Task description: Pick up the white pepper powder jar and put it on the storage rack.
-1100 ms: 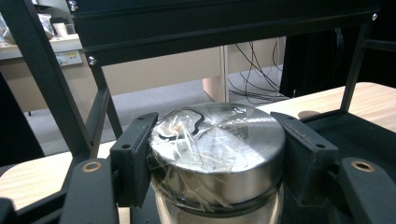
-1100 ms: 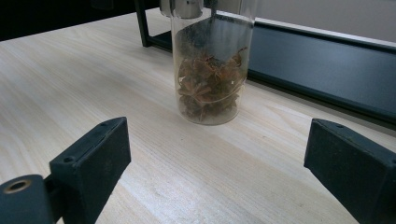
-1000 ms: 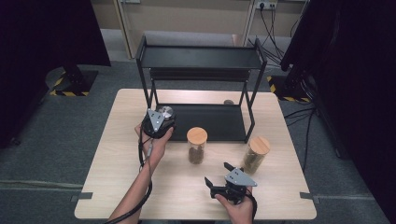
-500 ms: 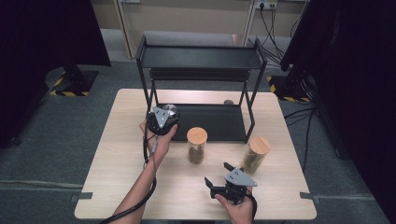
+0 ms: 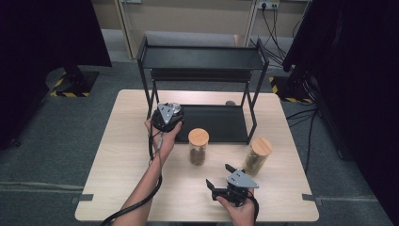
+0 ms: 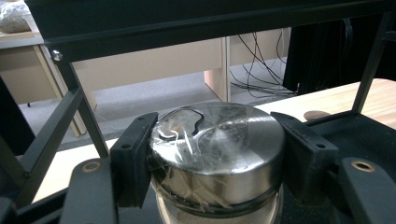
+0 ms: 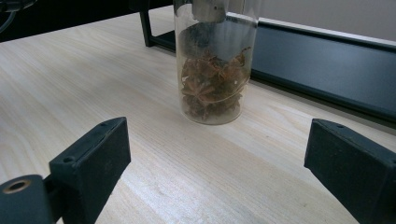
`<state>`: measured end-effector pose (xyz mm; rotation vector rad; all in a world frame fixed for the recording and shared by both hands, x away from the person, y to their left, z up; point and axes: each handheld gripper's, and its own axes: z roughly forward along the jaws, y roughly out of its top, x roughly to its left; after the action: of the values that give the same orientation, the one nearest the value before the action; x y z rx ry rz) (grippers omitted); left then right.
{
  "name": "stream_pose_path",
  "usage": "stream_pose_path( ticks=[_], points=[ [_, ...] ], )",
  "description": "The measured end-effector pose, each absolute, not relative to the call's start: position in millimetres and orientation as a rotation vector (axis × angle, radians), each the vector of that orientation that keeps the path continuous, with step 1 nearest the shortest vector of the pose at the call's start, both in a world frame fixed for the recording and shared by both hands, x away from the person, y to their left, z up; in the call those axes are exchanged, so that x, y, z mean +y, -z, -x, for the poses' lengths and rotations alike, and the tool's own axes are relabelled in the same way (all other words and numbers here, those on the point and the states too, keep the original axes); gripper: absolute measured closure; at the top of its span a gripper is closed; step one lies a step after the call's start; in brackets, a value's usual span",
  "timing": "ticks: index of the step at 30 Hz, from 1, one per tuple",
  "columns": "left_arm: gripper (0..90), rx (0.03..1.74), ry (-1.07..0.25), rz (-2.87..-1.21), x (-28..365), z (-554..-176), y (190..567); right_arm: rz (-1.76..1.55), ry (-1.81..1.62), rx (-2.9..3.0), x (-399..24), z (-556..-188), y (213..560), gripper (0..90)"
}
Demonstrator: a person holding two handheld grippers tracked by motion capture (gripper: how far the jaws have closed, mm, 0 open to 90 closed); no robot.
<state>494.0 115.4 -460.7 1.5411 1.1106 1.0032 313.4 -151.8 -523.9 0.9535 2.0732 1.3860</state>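
Left gripper [image 6: 217,154] clamped on a glass jar with a shiny metal lid [image 6: 219,140], black fingers [image 6: 135,158] pressed on both sides of the lid. Jar held just at the front left corner of the black shelf rack [image 5: 202,61], over the low shelf [image 5: 211,122], under the top one. Standing straight up, lid on top, long way running up and down. Best kept that way: slide in slow and level, watch the left leg and the top bar, set the bottom flat on the low shelf, then let go. Looks slippery, with clear wrap on the lid, so no squeezing loose before it rests. Right gripper [image 5: 223,181] near the front edge of the table [image 5: 117,165], fingers [image 7: 93,158] spread wide with nothing in them, pointed at a glass jar with a wooden lid [image 5: 198,146] holding brown star spice. Another wooden-lid jar [image 5: 257,155] off to the right.
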Motion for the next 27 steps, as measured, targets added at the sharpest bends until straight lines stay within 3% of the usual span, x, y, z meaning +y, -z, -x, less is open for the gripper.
stream_pose_path(
  ticks=[27],
  points=[
    [34.7, 1.135, -1.018, -1.573, 107.1, -518.3, 474.0, -0.952, -1.393, 2.082, -151.7, -313.2, 523.8, 7.0]
  ],
)
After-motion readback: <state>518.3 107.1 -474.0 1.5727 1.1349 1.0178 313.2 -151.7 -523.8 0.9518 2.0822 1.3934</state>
